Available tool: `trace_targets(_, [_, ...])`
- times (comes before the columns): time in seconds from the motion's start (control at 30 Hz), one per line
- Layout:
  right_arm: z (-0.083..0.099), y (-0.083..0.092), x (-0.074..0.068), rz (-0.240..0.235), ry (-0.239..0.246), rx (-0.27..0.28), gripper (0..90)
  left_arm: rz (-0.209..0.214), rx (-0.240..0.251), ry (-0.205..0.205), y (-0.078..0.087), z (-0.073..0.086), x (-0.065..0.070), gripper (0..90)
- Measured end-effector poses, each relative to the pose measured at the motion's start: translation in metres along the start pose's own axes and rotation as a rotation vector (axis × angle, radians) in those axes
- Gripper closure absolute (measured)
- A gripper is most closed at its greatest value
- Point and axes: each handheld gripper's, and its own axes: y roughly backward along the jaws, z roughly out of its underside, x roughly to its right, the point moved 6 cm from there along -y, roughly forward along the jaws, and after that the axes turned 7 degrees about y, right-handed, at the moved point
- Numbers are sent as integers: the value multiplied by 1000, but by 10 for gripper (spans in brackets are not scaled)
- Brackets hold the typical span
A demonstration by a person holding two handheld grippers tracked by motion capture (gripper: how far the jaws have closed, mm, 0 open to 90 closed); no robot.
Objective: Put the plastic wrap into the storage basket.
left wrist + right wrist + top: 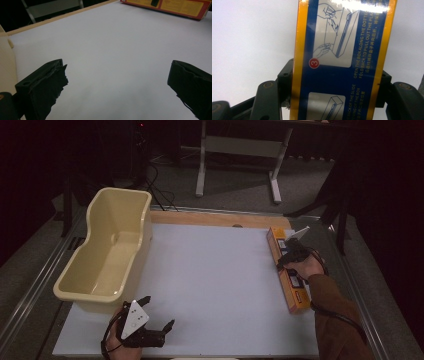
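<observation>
Tub (107, 252) holds nothing; R gripper (289, 251) clamps box (289, 285); L gripper (156, 312) agape.

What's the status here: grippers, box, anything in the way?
Left hand-held gripper open, idle near the table's near edge. Right hand-held gripper jaws flanking the long yellow box, lying flat at right. Cream tub far left, empty. Path between clear.

Dim scene, dark surroundings.
Glare streaks the long box (342, 50) at upper right of the right gripper view; nearby jaws look soft.
</observation>
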Motion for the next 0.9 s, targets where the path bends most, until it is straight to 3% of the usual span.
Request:
trace_targets(0.5, [-4, 21, -26, -92, 18, 73, 392, -2, 6, 1, 1, -1, 0, 17])
trace_targets(0.9, [-12, 30, -72, -302, 37, 151, 392, -3, 6, -1, 2, -1, 0, 17])
